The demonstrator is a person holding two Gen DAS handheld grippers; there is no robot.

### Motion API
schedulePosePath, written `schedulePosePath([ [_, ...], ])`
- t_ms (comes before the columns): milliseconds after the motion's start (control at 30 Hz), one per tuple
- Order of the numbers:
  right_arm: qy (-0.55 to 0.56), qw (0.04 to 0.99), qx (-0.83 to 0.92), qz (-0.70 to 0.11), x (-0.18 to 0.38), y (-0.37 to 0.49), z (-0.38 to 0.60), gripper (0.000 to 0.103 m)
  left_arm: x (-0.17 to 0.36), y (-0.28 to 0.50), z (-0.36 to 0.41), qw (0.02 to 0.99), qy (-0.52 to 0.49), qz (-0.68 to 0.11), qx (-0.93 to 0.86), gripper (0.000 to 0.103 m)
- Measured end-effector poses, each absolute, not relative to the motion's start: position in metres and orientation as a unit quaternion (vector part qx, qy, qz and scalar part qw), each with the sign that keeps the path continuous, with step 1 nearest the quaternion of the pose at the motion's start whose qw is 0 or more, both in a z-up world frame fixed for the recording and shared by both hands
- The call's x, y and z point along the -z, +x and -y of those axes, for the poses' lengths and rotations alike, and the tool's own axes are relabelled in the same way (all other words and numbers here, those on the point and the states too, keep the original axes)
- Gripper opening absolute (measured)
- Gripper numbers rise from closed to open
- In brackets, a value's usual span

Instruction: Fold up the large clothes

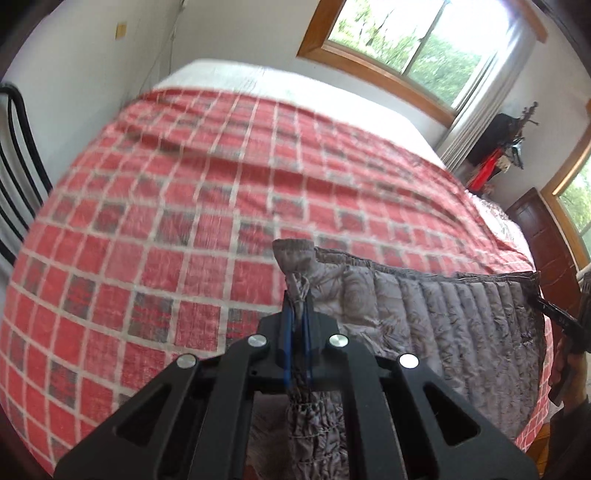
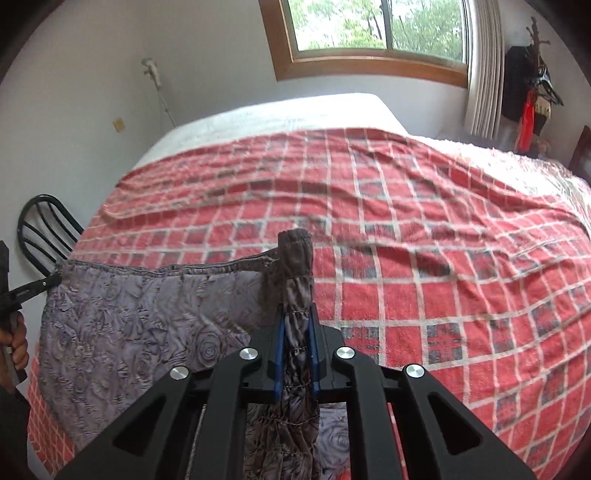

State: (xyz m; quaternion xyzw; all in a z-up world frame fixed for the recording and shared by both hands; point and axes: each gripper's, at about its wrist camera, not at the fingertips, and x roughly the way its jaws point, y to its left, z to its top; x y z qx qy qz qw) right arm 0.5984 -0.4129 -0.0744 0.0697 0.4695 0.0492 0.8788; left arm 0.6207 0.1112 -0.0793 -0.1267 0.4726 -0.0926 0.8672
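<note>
A grey garment (image 1: 424, 314) with a rose-embossed pattern and an elastic waistband hangs stretched between my two grippers above a bed with a red checked cover (image 1: 207, 206). My left gripper (image 1: 298, 306) is shut on one waistband corner. My right gripper (image 2: 295, 325) is shut on the other corner of the garment (image 2: 129, 325). Each gripper shows in the other's view: the right one (image 1: 546, 308) at the right edge, the left one (image 2: 48, 283) at the left edge. The cloth hangs down below both grippers.
The bed cover (image 2: 424, 240) fills both views, with white sheet (image 2: 280, 114) at the far end by a window (image 2: 373, 26). A black metal chair (image 2: 44, 229) stands left of the bed. Clothes on a stand (image 2: 532, 92) and dark wooden furniture (image 1: 543, 236) are on the right.
</note>
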Motion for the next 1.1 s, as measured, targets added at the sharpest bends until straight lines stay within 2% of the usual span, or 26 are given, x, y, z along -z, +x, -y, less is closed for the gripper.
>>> schedulePosePath([
  [167, 0.071, 0.86, -0.046, -0.503, 0.113, 0.61, 0.415, 0.01, 0.113, 0.632, -0.117, 0.851, -0.13, -0.5, 0.091, 0.003],
  [467, 0.082, 0.84, -0.051, -0.534, 0.149, 0.621, 0.416, 0.011, 0.147, 0.641, -0.122, 0.834, -0.138, -0.527, 0.089, 0.003],
  [567, 0.081, 0.838, -0.051, -0.538, 0.15, 0.621, 0.416, 0.017, 0.144, 0.641, -0.122, 0.833, -0.136, -0.528, 0.087, 0.004],
  [700, 0.089, 0.851, -0.056, -0.515, 0.12, 0.607, 0.426, 0.04, 0.11, 0.626, -0.128, 0.852, -0.127, -0.501, 0.077, 0.009],
  [733, 0.091, 0.855, -0.06, -0.507, 0.109, 0.601, 0.428, 0.041, 0.1, 0.62, -0.127, 0.857, -0.122, -0.494, 0.083, 0.007],
  [800, 0.092, 0.858, -0.071, -0.501, 0.095, 0.588, 0.429, 0.038, 0.084, 0.603, -0.12, 0.86, -0.118, -0.484, 0.114, 0.008],
  [867, 0.091, 0.853, -0.088, -0.506, 0.091, 0.574, 0.424, 0.03, 0.082, 0.589, -0.107, 0.857, -0.101, -0.487, 0.134, 0.008],
  [933, 0.08, 0.845, -0.1, -0.519, 0.099, 0.561, 0.413, 0.017, 0.091, 0.581, -0.096, 0.853, -0.084, -0.496, 0.135, 0.009],
  [1100, 0.054, 0.818, -0.081, -0.567, 0.145, 0.56, 0.395, 0.011, 0.141, 0.588, -0.094, 0.822, -0.079, -0.554, 0.104, 0.007],
])
